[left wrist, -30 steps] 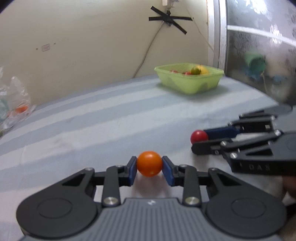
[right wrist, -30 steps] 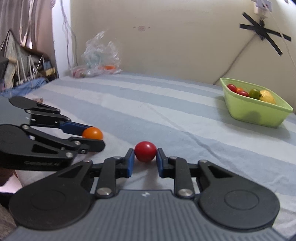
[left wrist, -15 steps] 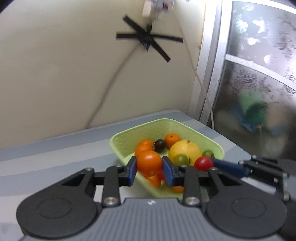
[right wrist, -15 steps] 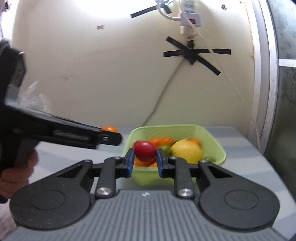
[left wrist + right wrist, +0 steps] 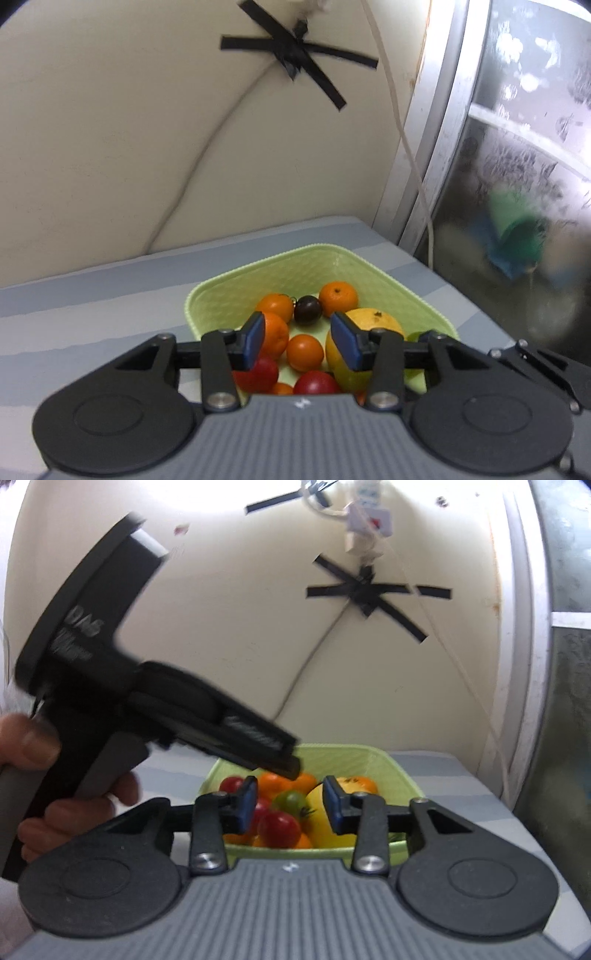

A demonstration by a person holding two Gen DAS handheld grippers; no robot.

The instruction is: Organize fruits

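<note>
Both the left gripper (image 5: 297, 343) and right gripper (image 5: 289, 804) hang directly over the green basket (image 5: 229, 299) of fruit, jaws opening with nothing pinched, the orange tomato (image 5: 304, 352) and red tomato (image 5: 279, 829) lying just below them.

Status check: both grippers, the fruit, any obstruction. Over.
Left gripper and right gripper opening over green basket, nothing between pads. Fruit piled inside. Nothing in the way.
</note>
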